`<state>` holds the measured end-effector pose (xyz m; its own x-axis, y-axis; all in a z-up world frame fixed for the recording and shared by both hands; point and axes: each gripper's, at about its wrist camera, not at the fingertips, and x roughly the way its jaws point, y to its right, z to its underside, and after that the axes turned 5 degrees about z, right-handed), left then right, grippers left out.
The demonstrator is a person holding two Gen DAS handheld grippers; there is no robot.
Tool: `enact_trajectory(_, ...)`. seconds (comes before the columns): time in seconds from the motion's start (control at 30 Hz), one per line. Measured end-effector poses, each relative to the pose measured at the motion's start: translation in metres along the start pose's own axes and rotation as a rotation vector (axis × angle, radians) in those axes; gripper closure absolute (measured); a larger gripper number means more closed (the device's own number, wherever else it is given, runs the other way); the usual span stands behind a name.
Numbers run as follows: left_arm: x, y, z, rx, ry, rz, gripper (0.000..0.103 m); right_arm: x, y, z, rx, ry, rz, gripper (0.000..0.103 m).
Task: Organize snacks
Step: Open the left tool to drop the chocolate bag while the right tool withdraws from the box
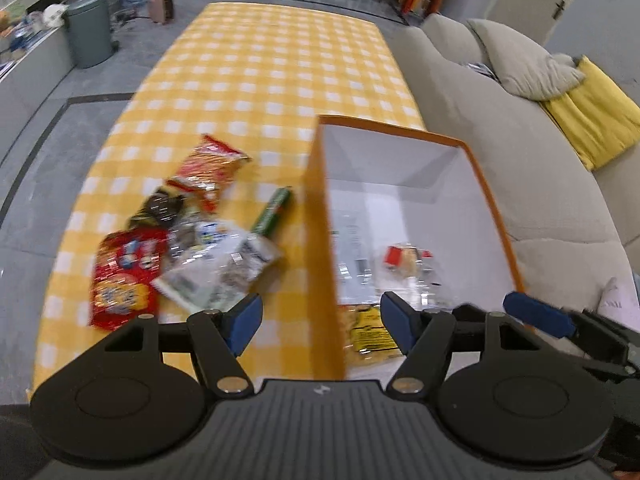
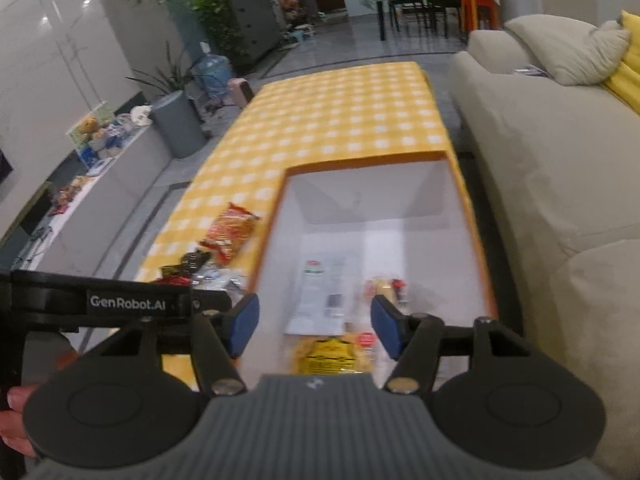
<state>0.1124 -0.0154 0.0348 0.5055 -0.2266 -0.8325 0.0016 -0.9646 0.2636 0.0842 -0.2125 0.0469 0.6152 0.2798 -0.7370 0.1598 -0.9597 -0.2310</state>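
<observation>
Jaws spread, both grippers: left gripper [image 1: 322, 322], right gripper [image 2: 315, 326] over box [image 2: 478, 240].

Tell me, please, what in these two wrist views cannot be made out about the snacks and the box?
- Snack pile, left wrist view: motion blur makes the labels unreadable.
- Yellow packet in the orange box, right wrist view: its near end is hidden behind the right gripper body.
- Small red-and-clear packet, left wrist view: blurred, contents unclear.
- Box's near wall: hidden behind the left gripper.
</observation>
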Motion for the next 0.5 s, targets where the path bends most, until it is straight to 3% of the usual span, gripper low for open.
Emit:
enact_trajectory(0.17,-0.013,-0.051,0.007,-0.077,0.025,-0.042,0.022,0.010,-0.036,0.010,-0.030,-0.036,-0.059,0.040)
enact_trajectory(0.23,-0.014,-0.073,0.011,-0.111,0.016,-0.065,0.022,0.016,-0.052,0.014,-0.034,-0.033,-0.075,0.034)
enact_trajectory(0.4,-0.015,-0.122,0.020,-0.162,0.032,-0.148,0.022,0.046,-0.093,0.021,-0.034,-0.063,-0.112,0.033)
enact_trajectory(0.5,-0.009,-0.147,0.022,-0.169,0.053,-0.157,0.022,0.067,-0.113,0.025,-0.013,-0.105,-0.139,0.033)
